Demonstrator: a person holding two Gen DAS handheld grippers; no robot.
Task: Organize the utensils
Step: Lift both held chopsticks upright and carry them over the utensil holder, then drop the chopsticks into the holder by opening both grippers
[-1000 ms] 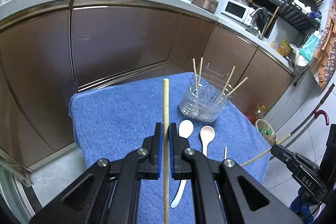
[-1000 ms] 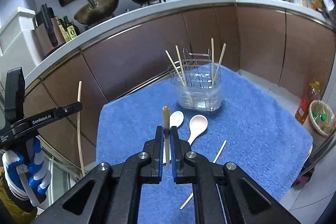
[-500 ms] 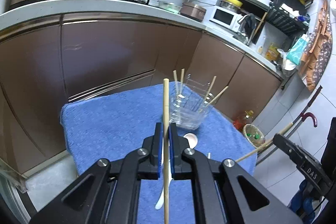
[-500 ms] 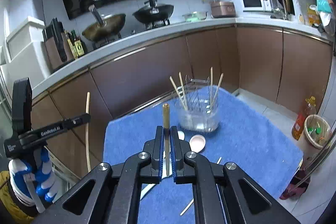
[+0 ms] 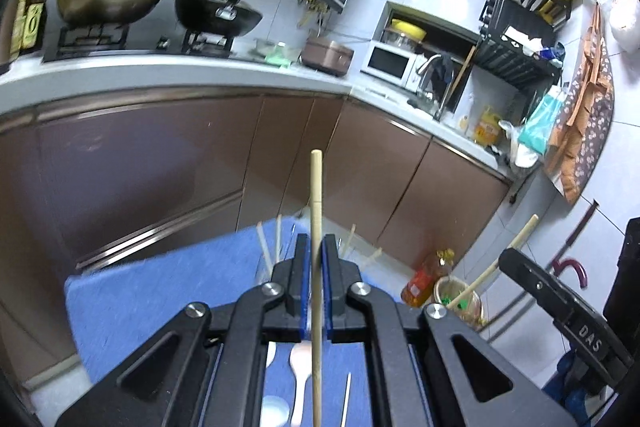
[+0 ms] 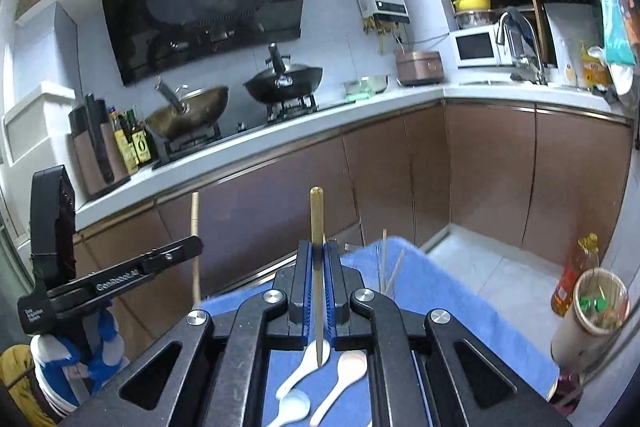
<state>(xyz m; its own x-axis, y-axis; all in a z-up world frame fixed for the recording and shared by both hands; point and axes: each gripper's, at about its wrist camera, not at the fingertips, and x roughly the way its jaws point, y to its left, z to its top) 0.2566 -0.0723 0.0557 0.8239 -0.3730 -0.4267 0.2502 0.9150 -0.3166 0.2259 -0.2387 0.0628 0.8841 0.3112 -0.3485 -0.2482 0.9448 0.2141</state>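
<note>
My left gripper (image 5: pixel 316 247) is shut on a long pale chopstick (image 5: pixel 316 195) that stands upright between its blue pads. My right gripper (image 6: pixel 317 255) is shut on a shorter, browner chopstick (image 6: pixel 317 215), also upright. Both are held high over the blue towel (image 5: pixel 140 299). Below lie a white spoon (image 6: pixel 310 361), a pink spoon (image 6: pixel 346 381) and a loose chopstick (image 5: pixel 346 399). The clear utensil holder is hidden behind the fingers; only the chopsticks standing in it (image 6: pixel 385 263) poke out. Each view also shows the other gripper: the right (image 5: pixel 508 259) and the left (image 6: pixel 192 247).
Brown cabinet doors (image 6: pixel 480 167) and a white counter with two woks (image 5: pixel 216 11) run behind the towel-covered table. An oil bottle (image 6: pixel 576 275) and a small basket (image 6: pixel 598 303) stand on the floor to the right. A gloved hand (image 6: pixel 96 347) holds the left gripper.
Both grippers have risen and tilted up, each still with its chopstick. The table, spoons and holder have dropped low in both views, and the holder has slid behind the fingers.
</note>
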